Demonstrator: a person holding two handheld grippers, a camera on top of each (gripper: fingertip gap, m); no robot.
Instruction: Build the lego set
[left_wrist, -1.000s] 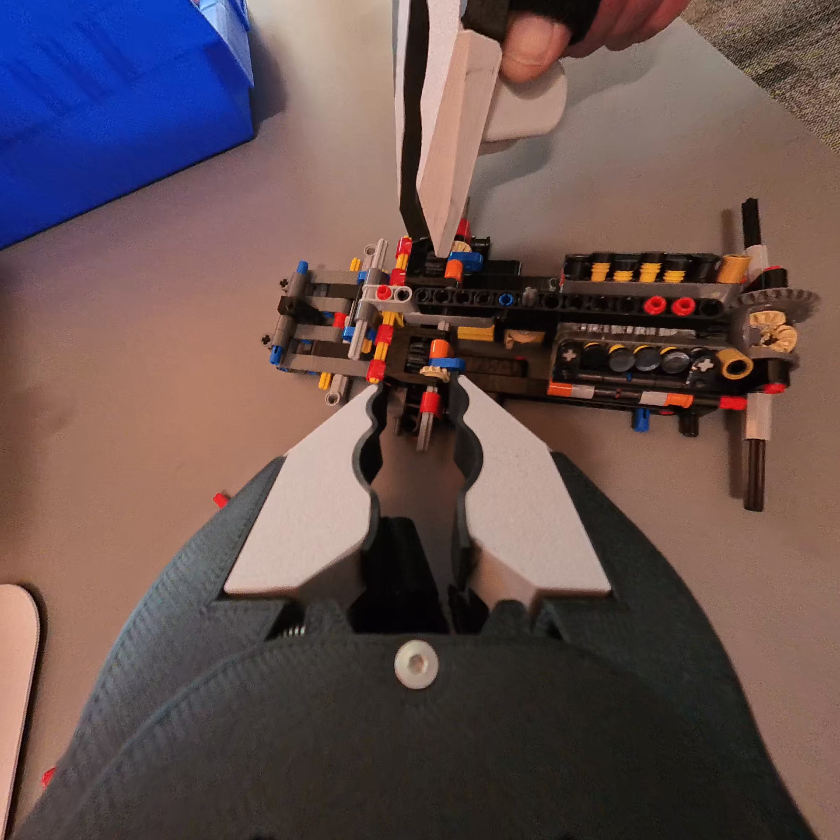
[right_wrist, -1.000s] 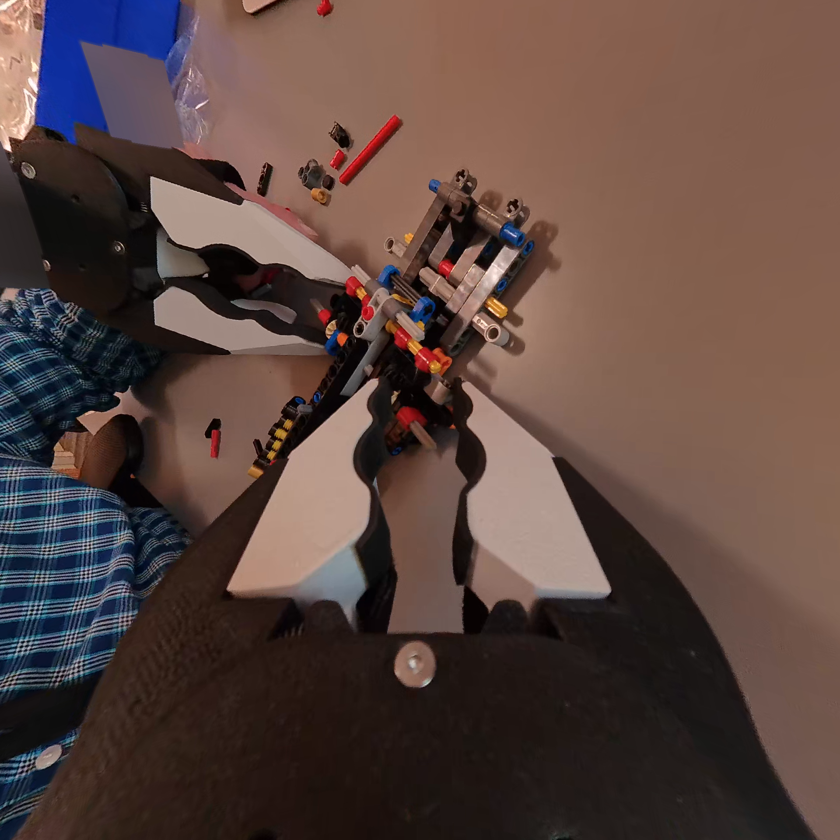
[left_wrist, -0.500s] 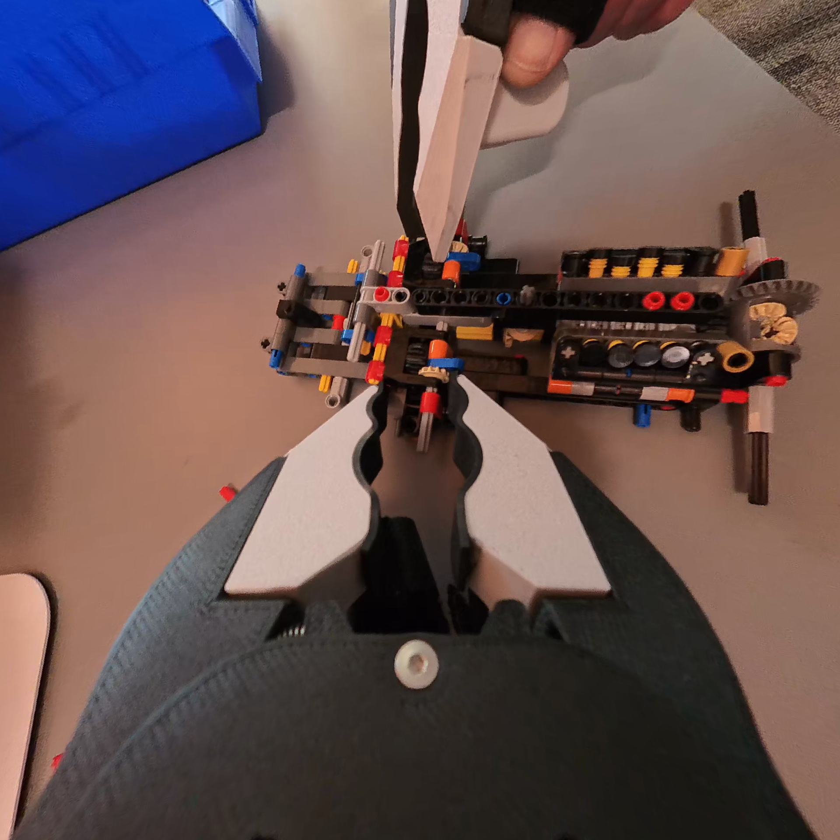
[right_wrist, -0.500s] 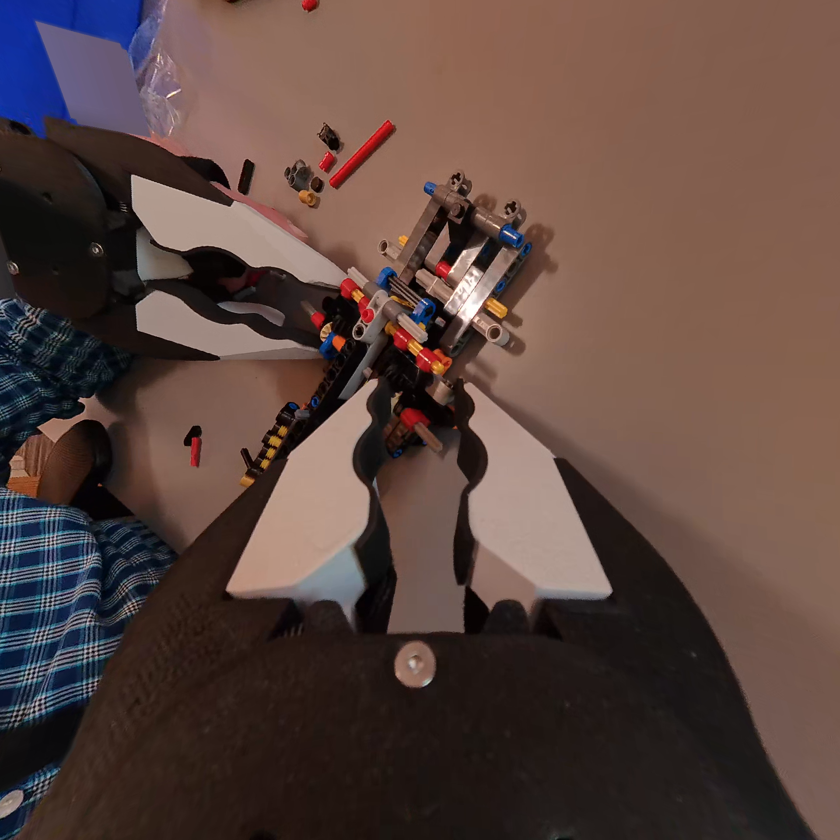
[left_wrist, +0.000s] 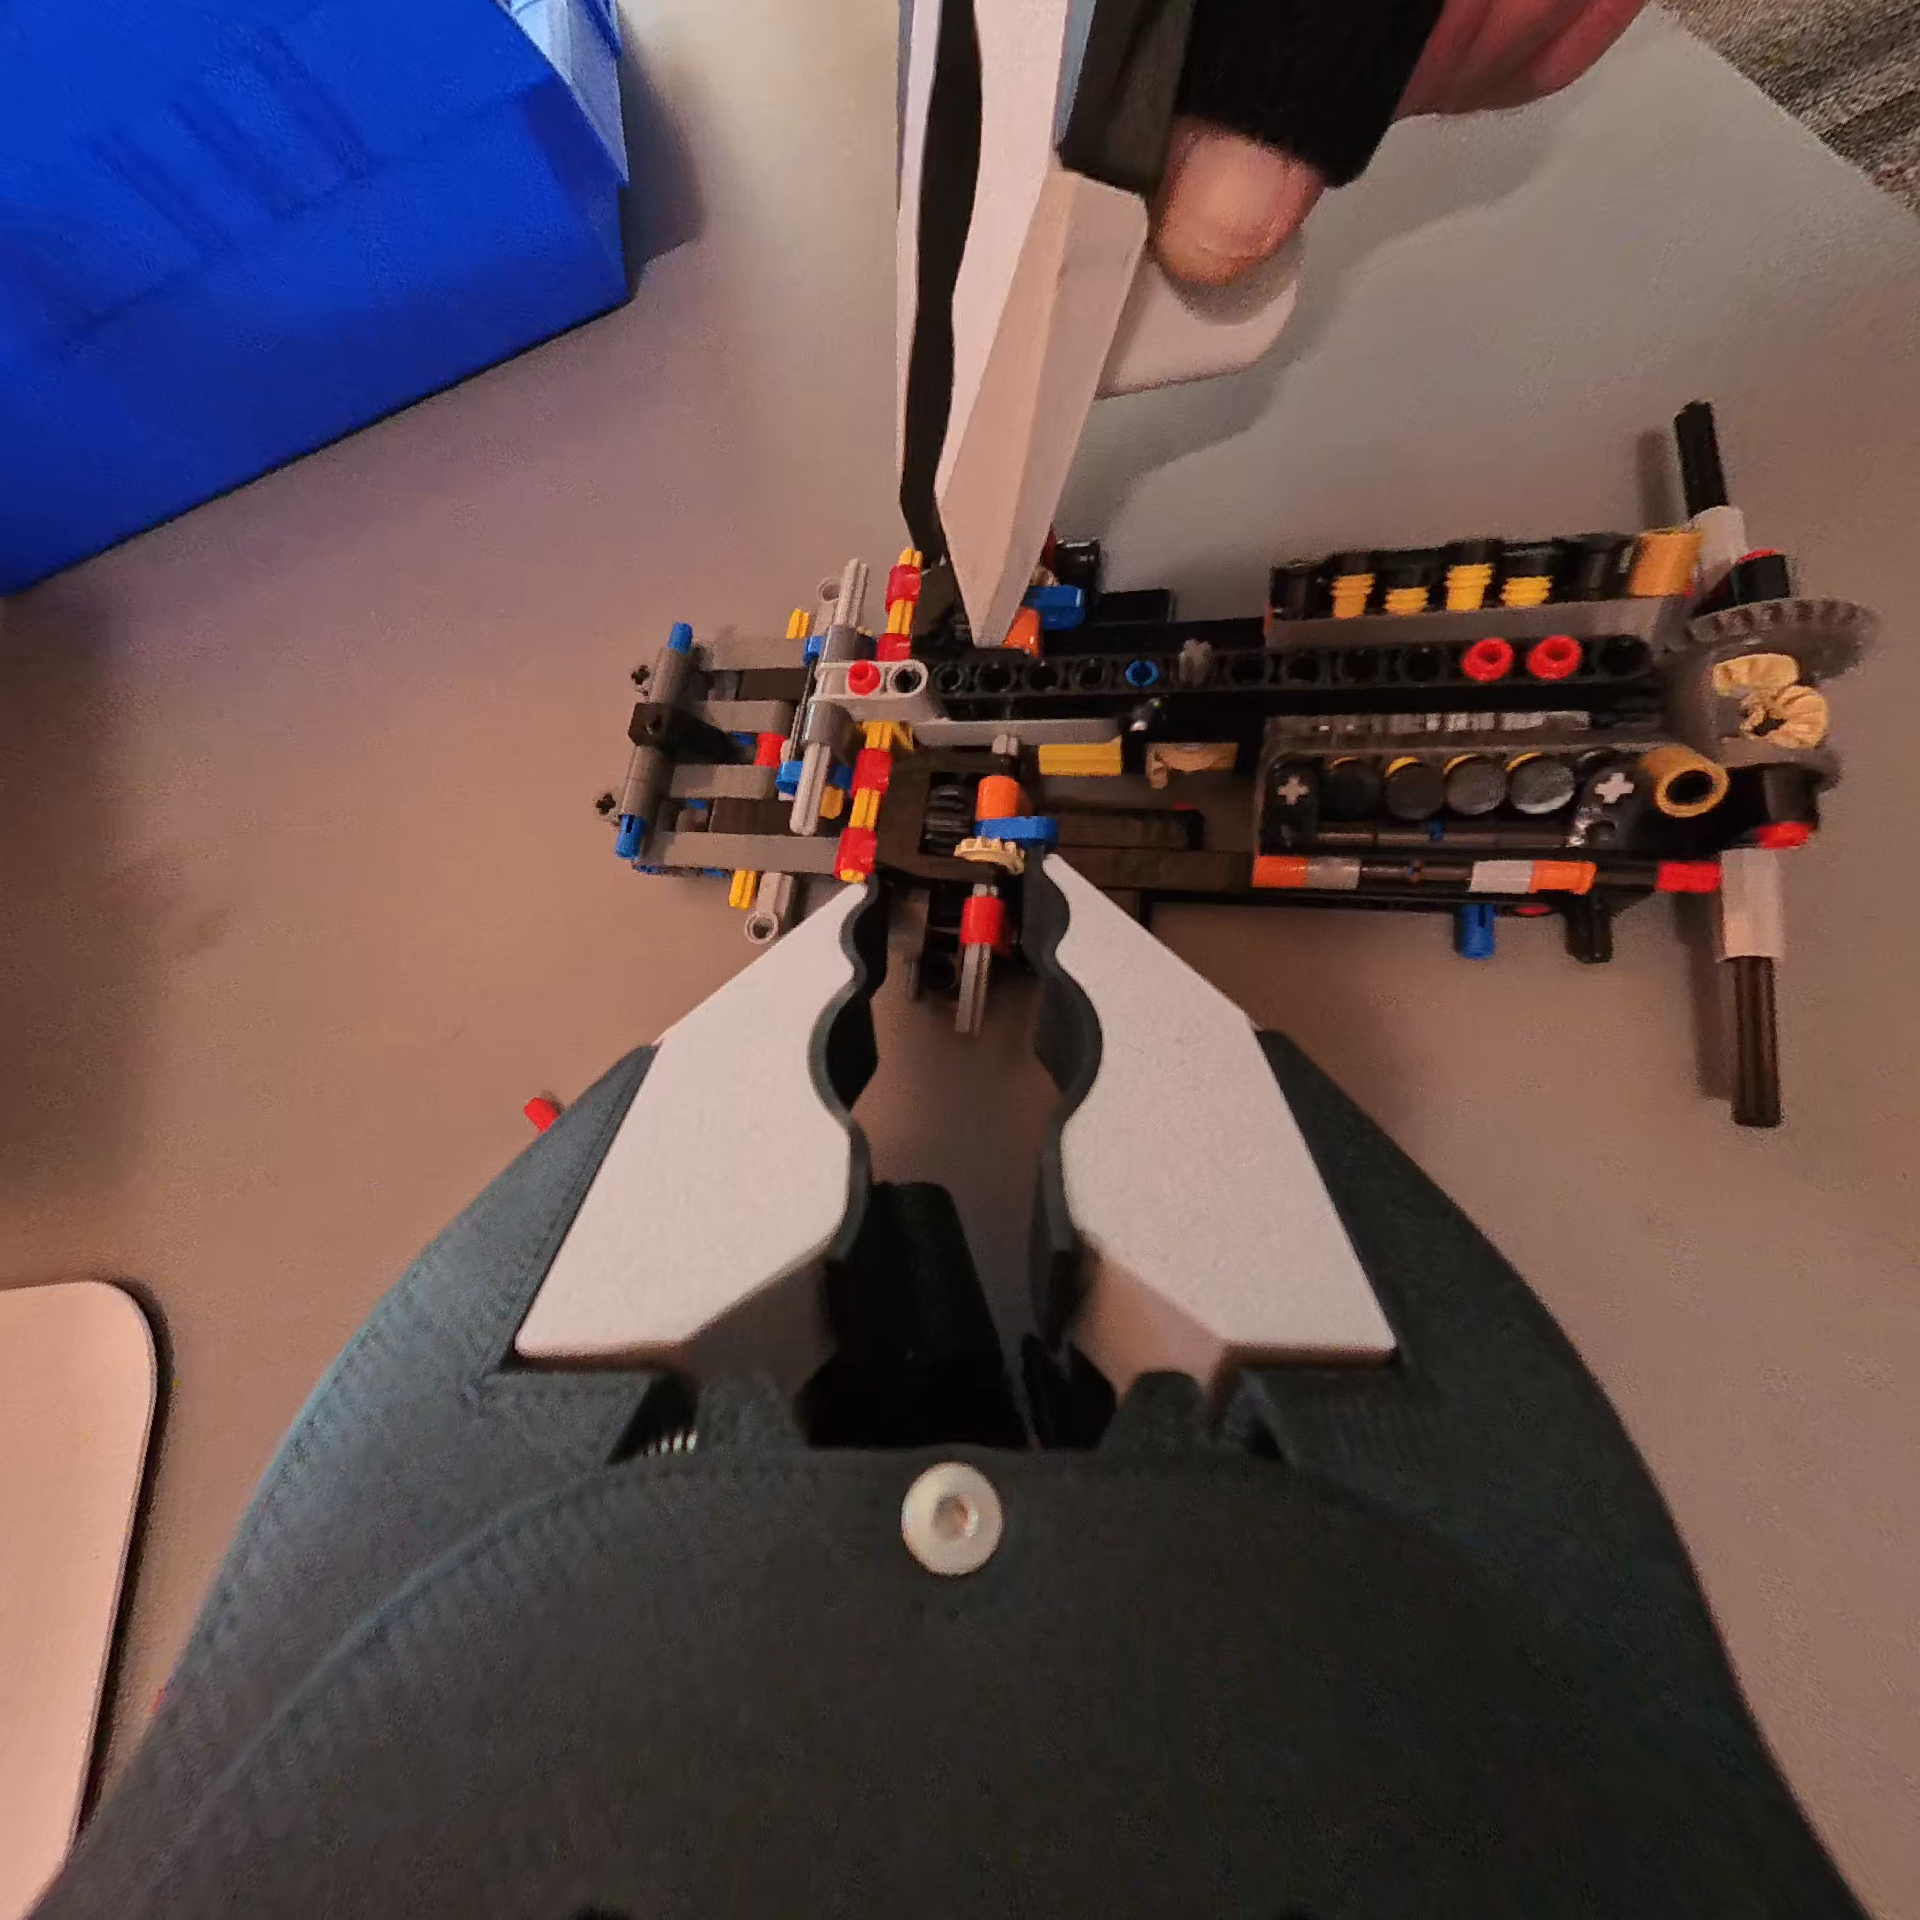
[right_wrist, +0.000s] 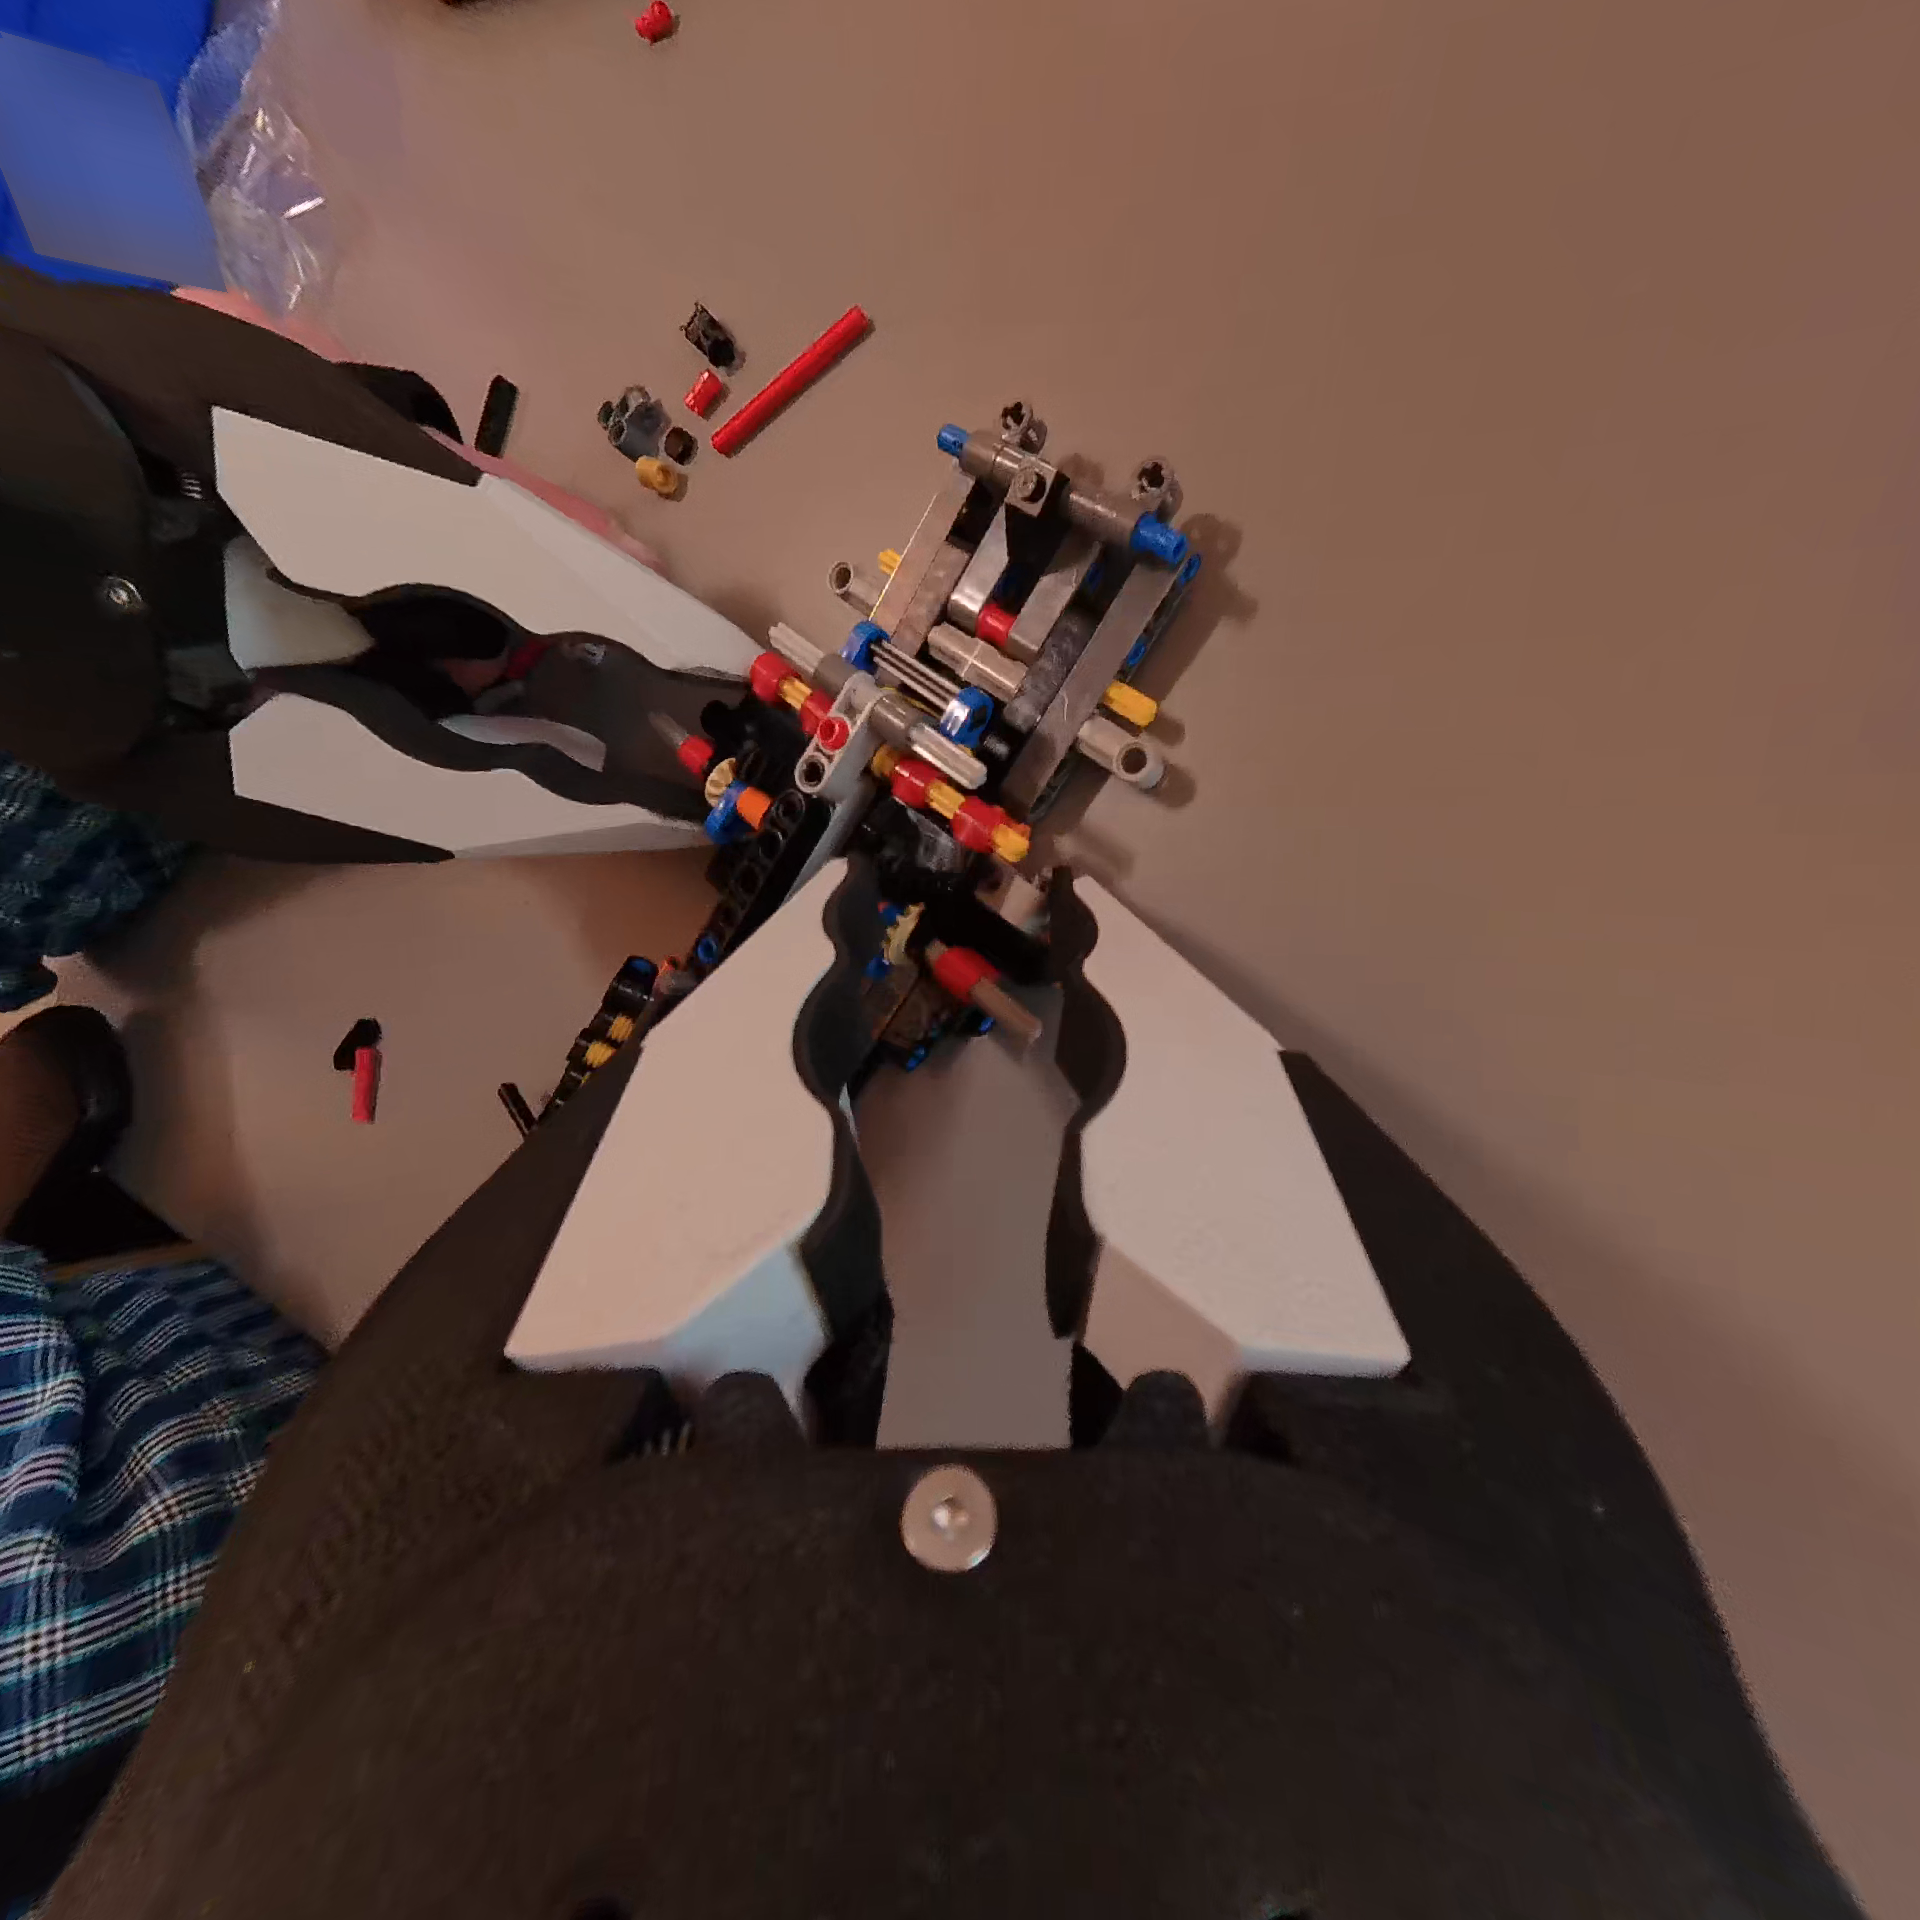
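Between the left claw (left_wrist: 951, 883) tips, parted narrowly, a red-collared peg (left_wrist: 981, 940) is straddled; opposite, the right claw (right_wrist: 951, 899), likewise narrow, braces the model (left_wrist: 1195, 727), probably steadying it.

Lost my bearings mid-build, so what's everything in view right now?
Lego model: one, multicoloured, centre of table.
Red axle: one, loose beyond the model.
Small loose pieces: several, grey, red, black, tan, beside the axle.
Blue bin: one, far corner.
Plastic bag: one, clear, by the bin.
Table: one, grey-brown.
Hand: one, black-gloved, on the right gripper.
Plaid sleeve: one, blue.
Left gripper: straddles an axle stub, grip unclear.
Right gripper: straddles the opposite stub, grip unclear.
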